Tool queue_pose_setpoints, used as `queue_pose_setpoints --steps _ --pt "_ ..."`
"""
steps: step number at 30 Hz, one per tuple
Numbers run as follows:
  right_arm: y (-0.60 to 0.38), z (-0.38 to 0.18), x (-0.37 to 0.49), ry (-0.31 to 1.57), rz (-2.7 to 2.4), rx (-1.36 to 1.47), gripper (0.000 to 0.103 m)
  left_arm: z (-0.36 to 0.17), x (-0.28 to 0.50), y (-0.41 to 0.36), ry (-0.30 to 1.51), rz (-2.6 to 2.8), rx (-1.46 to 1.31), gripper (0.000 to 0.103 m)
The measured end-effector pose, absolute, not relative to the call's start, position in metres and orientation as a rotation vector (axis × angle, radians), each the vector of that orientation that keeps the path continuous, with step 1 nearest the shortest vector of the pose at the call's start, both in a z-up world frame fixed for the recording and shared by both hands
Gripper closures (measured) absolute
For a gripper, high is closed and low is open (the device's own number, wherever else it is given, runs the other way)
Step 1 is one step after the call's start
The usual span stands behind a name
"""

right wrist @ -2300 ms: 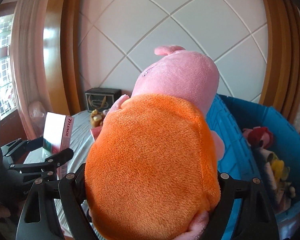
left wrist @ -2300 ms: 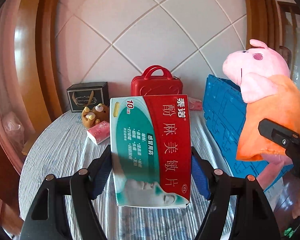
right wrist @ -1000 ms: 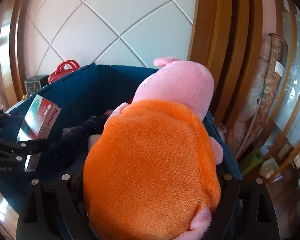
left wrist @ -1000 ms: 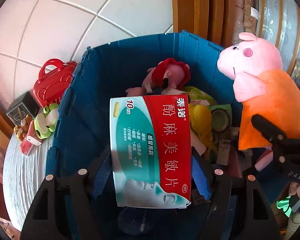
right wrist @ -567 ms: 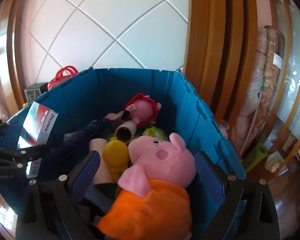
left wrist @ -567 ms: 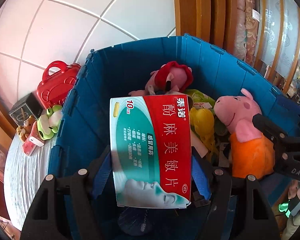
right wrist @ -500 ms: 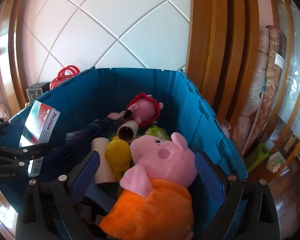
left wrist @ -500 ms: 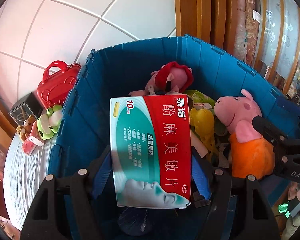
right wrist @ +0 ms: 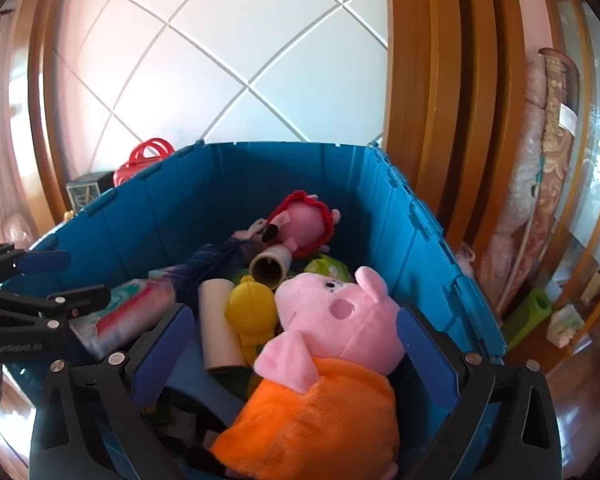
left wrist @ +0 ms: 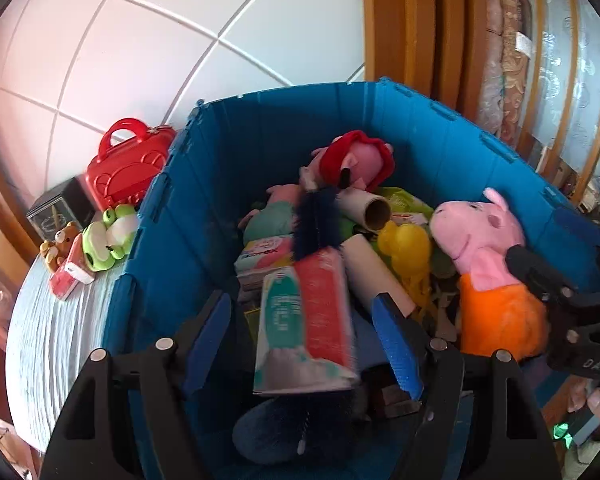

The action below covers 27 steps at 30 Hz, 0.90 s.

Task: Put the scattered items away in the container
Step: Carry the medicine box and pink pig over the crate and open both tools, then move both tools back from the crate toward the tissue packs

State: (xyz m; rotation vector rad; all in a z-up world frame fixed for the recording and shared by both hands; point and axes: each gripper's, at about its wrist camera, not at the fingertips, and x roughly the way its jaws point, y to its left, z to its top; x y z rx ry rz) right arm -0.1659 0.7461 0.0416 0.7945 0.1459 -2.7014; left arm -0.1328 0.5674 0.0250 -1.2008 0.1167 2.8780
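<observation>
The red-and-teal medicine box [left wrist: 304, 320] is blurred and tilted, loose between the spread blue pads of my left gripper [left wrist: 300, 304], over the blue bin [left wrist: 260, 128]. Gaps show on both sides of it, so the left gripper is open. In the right wrist view the same box [right wrist: 128, 312] lies low on the bin's [right wrist: 220, 184] left side. The pink pig plush in orange [right wrist: 332, 320] rests inside the bin. My right gripper [right wrist: 296, 312] is above it with its jaws opening and the pads clear of the plush.
The bin also holds a red-hooded pink plush [left wrist: 356, 156], cardboard tubes [left wrist: 368, 208], a yellow toy [left wrist: 404, 244] and a dark blue brush [left wrist: 316, 220]. On the striped table [left wrist: 52, 340] to the left stand a red toy case [left wrist: 128, 164], green frog [left wrist: 108, 240] and small bear [left wrist: 58, 242].
The right gripper let go of the pig, which now lies in the bin, and its jaws spread wider. The left pads have come off the medicine box, which tips down into the bin.
</observation>
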Motion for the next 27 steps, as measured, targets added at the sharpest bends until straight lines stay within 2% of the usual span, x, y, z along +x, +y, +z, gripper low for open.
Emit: queue_pose_setpoints --steps 14,27 --pt "0.749 0.036 -0.158 0.111 -2.717 0.821 0.0 0.033 -0.109 0.559 0.061 2.893 -1.136 0.03" --pt "0.711 0.06 -0.132 0.215 -2.738 0.716 0.0 0.06 -0.066 0.504 -0.048 3.022 -1.032 0.03"
